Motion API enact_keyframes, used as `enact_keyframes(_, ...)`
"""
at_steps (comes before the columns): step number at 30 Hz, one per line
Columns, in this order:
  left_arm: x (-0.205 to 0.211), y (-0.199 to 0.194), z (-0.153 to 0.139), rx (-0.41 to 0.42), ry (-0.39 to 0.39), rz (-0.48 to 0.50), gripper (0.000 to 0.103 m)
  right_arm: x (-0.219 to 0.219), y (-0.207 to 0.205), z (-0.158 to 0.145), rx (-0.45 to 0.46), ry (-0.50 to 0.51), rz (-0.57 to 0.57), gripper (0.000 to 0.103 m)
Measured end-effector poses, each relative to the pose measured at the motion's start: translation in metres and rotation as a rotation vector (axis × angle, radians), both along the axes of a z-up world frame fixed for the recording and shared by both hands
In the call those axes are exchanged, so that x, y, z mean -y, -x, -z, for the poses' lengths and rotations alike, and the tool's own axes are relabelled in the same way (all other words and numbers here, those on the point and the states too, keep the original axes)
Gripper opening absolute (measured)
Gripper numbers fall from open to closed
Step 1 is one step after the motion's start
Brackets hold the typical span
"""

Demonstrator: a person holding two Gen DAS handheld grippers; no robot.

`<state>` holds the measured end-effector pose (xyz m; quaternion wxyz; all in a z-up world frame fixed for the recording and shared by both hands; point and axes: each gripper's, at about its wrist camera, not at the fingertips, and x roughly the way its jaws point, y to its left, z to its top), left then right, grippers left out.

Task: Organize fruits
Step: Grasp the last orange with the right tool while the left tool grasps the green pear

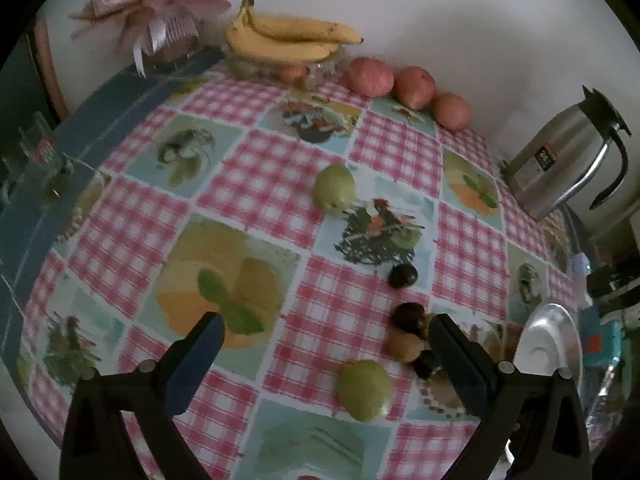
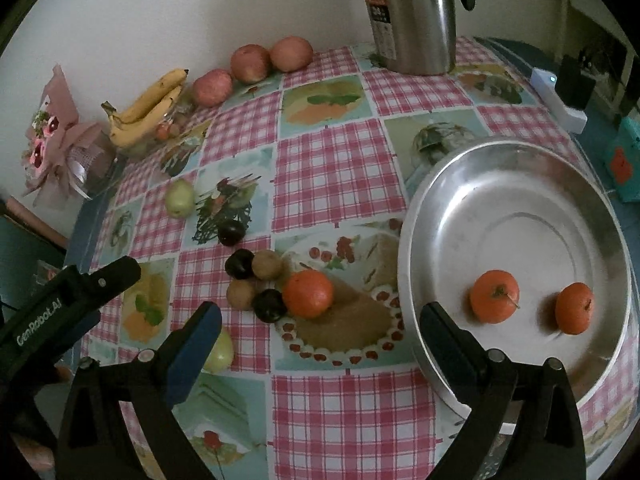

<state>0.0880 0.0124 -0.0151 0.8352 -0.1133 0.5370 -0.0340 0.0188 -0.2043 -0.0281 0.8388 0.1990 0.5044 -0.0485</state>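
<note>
Two tangerines (image 2: 494, 296) already lie in the steel pan (image 2: 440, 184), well apart from the third tangerine (image 2: 308, 293), which sits on the bench (image 2: 332, 160) touching a cluster of dark plums (image 2: 239, 264) and brown fruits (image 2: 267, 264). The right tongs (image 2: 320, 314) are spread wide and empty above the bench, between pan and cluster; the left tongs (image 1: 326, 328) are likewise spread and empty. The step in hand looks like fetching the third tangerine: the right tongs should reach left, straddle it without nudging the plums, then pinch.

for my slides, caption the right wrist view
Open right gripper above checked tablecloth; two orange tangerines in round steel basin.
</note>
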Motion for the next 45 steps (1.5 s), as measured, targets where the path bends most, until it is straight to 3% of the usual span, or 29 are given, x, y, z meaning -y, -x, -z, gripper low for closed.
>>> enact_keyframes(5,0.000,0.000,0.002,-0.002,-0.025,-0.004,0.102,-0.001,-0.006,-0.005,0.041,0.071,-0.002,0.099)
enact_keyframes(11,-0.002,0.001,0.000,0.010,-0.021,-0.010,0.102,-0.003,-0.015,0.004,0.032,0.056,-0.015,0.097)
enact_keyframes(12,-0.002,0.001,0.000,0.010,-0.019,-0.007,0.102,-0.004,-0.017,0.005,0.032,0.060,-0.019,0.090)
enact_keyframes(13,-0.001,0.001,0.000,0.008,-0.017,-0.003,0.101,-0.006,-0.018,0.006,0.033,0.062,-0.026,0.074)
enact_keyframes(15,0.002,0.002,0.001,0.003,-0.015,0.008,0.101,-0.009,-0.021,0.009,0.027,0.066,-0.040,0.063)
enact_keyframes(17,0.005,0.002,0.004,-0.010,-0.004,0.023,0.098,-0.011,-0.024,0.013,0.011,0.066,-0.051,0.060)
enact_keyframes(20,0.012,0.003,0.013,-0.047,0.025,0.046,0.093,-0.012,-0.026,0.019,-0.001,0.039,-0.061,0.046)
enact_keyframes(32,0.019,0.002,0.038,-0.164,0.089,0.062,0.082,-0.013,-0.033,0.037,-0.053,-0.029,-0.072,0.045)
enact_keyframes(34,0.020,0.003,0.040,-0.173,0.092,0.065,0.080,-0.012,-0.032,0.037,-0.051,-0.035,-0.064,0.035)
enact_keyframes(40,0.023,0.004,0.046,-0.214,0.127,0.073,0.072,-0.006,-0.028,0.029,-0.036,-0.035,-0.041,0.035)
enact_keyframes(45,0.032,0.006,0.055,-0.254,0.121,0.103,0.054,0.002,-0.019,0.024,-0.037,-0.032,-0.007,0.035)
